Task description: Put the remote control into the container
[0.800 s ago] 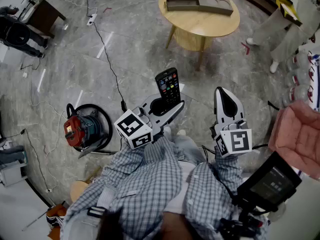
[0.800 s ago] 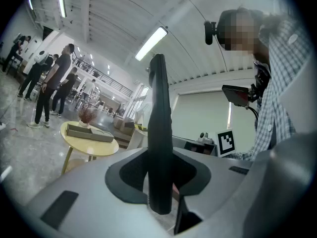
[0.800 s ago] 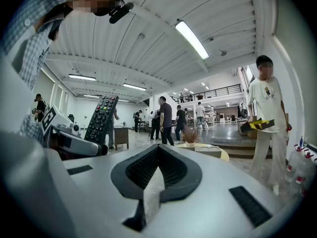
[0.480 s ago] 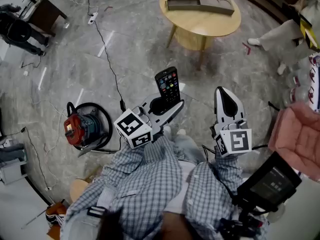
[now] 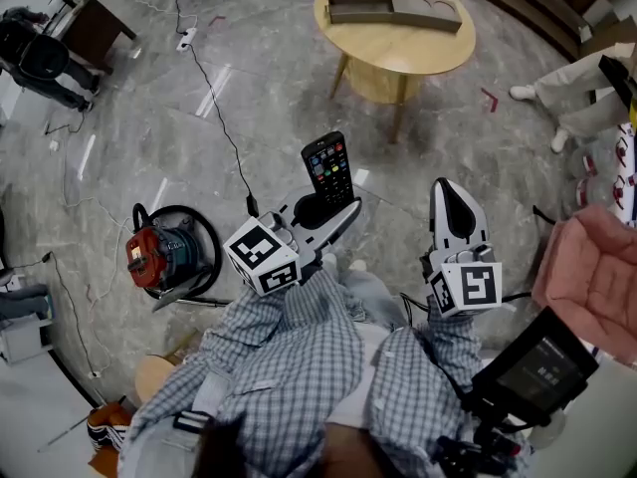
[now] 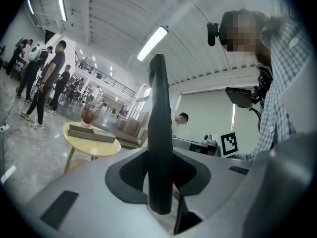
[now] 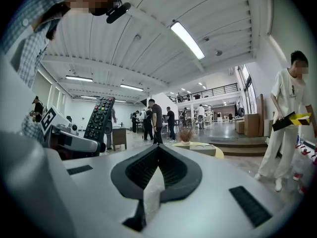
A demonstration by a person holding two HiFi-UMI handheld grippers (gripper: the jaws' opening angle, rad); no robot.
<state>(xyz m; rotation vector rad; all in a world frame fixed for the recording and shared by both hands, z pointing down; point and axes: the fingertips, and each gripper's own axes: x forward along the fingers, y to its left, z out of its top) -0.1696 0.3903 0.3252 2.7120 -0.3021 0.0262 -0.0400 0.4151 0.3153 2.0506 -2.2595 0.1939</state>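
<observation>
A black remote control with coloured buttons stands upright in my left gripper, which is shut on its lower end. Seen edge-on in the left gripper view, the remote control rises between the jaws. In the right gripper view the remote control shows at the left. My right gripper is shut and holds nothing, to the right of the left one. The grey container, a long tray with compartments, lies on a round wooden table ahead of me; the container sits at the left in the left gripper view.
A red and black vacuum cleaner stands on the marble floor at my left, with a black cable running away from it. A person in light clothes stands at the right. A pink cushion is at the right edge. Several people stand in the distance.
The remote and left gripper have shifted slightly left and up in the head view. The person in light clothes at the upper right has moved further off. The right gripper has hardly moved.
</observation>
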